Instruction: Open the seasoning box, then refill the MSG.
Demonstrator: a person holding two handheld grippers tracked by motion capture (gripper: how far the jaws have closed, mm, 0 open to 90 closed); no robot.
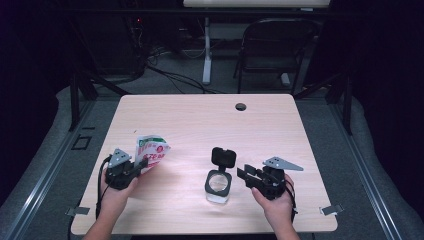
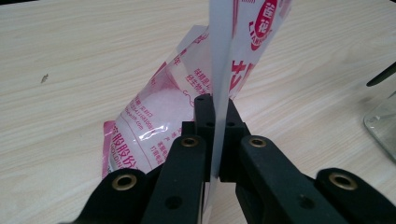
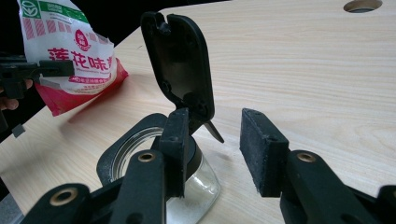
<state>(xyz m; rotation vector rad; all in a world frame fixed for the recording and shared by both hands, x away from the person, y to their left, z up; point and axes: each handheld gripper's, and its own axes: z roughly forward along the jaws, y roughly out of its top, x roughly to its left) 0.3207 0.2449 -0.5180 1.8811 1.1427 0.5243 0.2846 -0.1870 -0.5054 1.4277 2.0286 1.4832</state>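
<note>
A white, pink and green plastic bag [image 1: 151,149] of white powder hangs tilted just above the table, and my left gripper [image 1: 141,166] is shut on its lower edge. In the left gripper view the jaws pinch the flat seam of the bag [image 2: 154,121]. A square glass jar [image 1: 218,186] stands near the front of the table with its black flip lid [image 1: 223,156] raised. My right gripper [image 1: 243,174] is open just right of the jar. In the right gripper view its left fingertip [image 3: 177,135] sits beside the hinge of the lid [image 3: 180,60], above the jar [image 3: 198,189], with the bag [image 3: 70,56] farther off.
The light wooden table [image 1: 200,125] has a cable hole [image 1: 240,106] near its far edge. A folding chair [image 1: 272,45] and a white table leg [image 1: 206,50] stand on the floor behind. Forearms enter from the front edge.
</note>
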